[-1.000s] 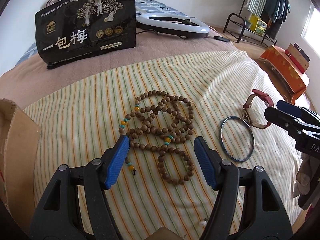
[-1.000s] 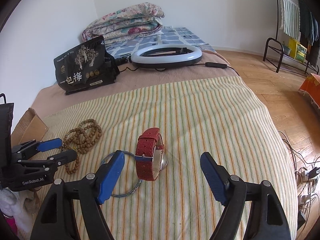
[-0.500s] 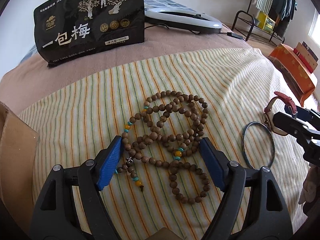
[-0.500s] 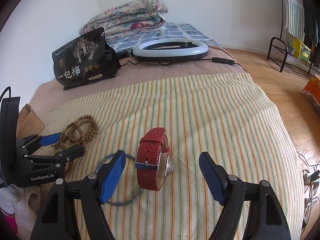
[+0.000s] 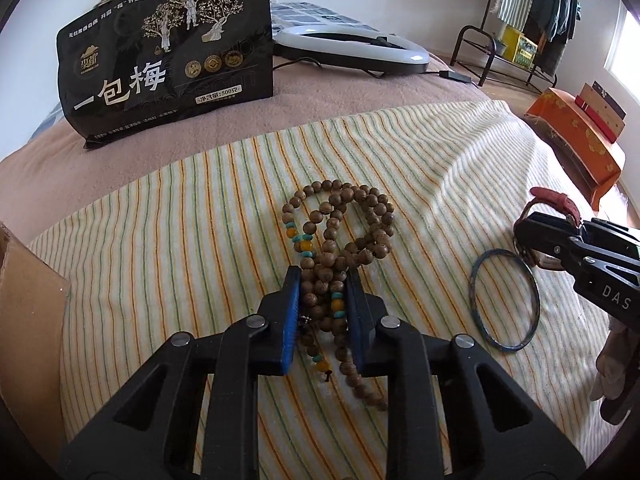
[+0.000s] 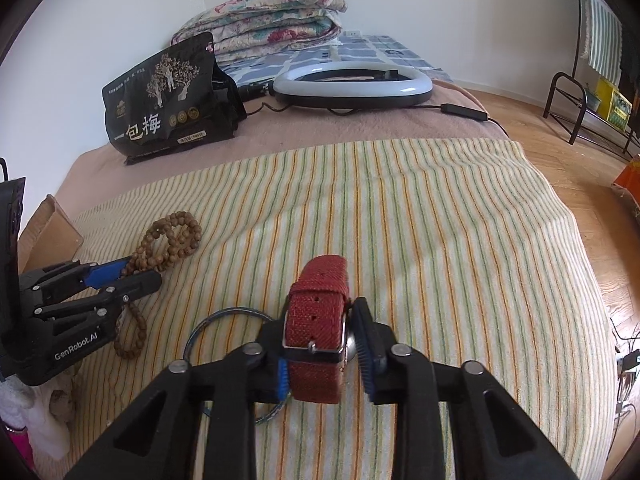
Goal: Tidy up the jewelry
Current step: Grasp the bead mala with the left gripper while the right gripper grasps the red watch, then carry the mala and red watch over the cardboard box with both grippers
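I'm looking at a bed w/ a striped blanket (image 5: 420,152) spread over a pinkish-brown cover, white walls behind, wood floor off to the right side. Far end of the bed, approx 11 o'clock in the left wrist view, stands a black snack bag (image 5: 168,52) w/ gold trees and white lettering; a white ring light (image 5: 352,48) lies at 1 o'clock beyond it, cable trailing away. Folded floral quilts (image 6: 272,12) sit behind the bag in the right wrist view. A cardboard box (image 5: 28,304) edge shows at 9 o'clock.

My left gripper (image 5: 322,312) has its jaws closing on the bead necklace (image 5: 340,236): the bunched brown strands w/ turquoise and amber beads are squeezed between both blue pads, the rest of the loops lying on the blanket toward 12 o'clock, a tail hanging out toward 6.

My right gripper (image 6: 320,344) has its jaws closing on the red watch (image 6: 318,320): the woven strap stands upright on edge between the pads, buckle facing me, metal case against the right-hand pad. Left pad touches the strap; right side contact is close, can't tell exactly.

A thin blue bangle (image 5: 505,300) lies flat on the blanket, at 3 o'clock from the beads, just beside the watch, partly under the right gripper's left finger (image 6: 272,344).
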Demonstrator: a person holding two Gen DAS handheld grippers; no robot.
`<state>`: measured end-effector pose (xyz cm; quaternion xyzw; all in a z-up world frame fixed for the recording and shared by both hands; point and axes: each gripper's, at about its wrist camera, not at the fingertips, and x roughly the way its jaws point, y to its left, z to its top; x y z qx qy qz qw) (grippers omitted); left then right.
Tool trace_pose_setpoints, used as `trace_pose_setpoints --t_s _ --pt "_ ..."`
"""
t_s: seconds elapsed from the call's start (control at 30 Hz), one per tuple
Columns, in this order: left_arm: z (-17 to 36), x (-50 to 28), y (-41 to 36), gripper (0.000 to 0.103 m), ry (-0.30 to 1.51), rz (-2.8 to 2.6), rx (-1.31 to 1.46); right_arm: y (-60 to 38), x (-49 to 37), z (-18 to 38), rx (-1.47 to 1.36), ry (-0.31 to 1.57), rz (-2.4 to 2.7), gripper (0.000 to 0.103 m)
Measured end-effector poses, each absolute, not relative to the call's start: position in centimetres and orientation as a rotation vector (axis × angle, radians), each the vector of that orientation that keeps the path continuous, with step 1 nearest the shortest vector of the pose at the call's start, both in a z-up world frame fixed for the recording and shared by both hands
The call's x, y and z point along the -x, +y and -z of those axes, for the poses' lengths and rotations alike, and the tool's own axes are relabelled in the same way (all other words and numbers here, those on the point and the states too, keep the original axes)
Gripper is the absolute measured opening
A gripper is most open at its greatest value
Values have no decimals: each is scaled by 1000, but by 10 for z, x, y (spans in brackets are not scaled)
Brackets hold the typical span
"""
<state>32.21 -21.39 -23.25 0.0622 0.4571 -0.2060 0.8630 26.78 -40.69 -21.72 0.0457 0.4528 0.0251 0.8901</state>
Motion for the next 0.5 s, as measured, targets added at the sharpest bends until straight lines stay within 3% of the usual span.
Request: trace_pose_setpoints --t_s 0.3,0.37,0.5 --pt "215 -315 -204 18 923 446 -69 -408 -260 204 -88 905 -34 15" --pt "208 -312 -202 10 911 450 -65 -409 -258 200 -87 900 -30 15" --pt "192 -306 -197 10 884 453 -56 -408 -253 189 -84 883 -26 15"
